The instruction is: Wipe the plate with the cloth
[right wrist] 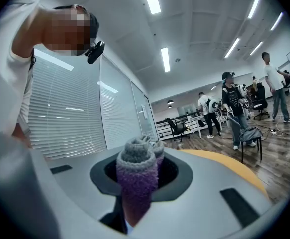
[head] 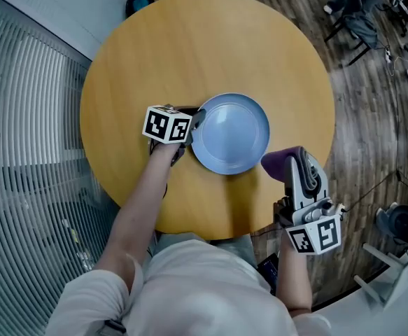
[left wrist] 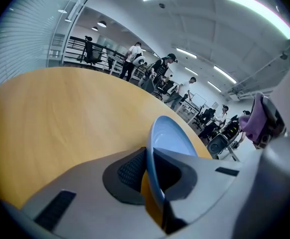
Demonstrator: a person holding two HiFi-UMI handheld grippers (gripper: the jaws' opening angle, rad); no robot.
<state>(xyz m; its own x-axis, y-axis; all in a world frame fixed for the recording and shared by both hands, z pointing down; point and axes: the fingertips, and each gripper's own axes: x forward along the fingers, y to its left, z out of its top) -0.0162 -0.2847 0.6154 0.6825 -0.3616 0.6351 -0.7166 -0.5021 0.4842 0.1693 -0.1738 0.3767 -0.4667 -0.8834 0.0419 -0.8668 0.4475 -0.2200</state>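
A pale blue plate (head: 230, 133) lies near the front of the round wooden table (head: 190, 47). My left gripper (head: 193, 126) is shut on the plate's left rim. In the left gripper view the plate (left wrist: 172, 141) rises edge-on from between the jaws, its rim pinched by the dark pads (left wrist: 132, 171). My right gripper (head: 292, 165) hovers at the table's front right edge, shut on a folded purple cloth (head: 282, 161). Seen from the right gripper view, the cloth (right wrist: 137, 183) stands bunched between the jaws, purple with a grey top.
A person's arms and white shirt (head: 190, 285) fill the lower head view. Window blinds (head: 22, 152) run along the left. Chairs and gear (head: 361, 19) stand on the wood floor at the right. People (right wrist: 232, 108) stand far off in the office.
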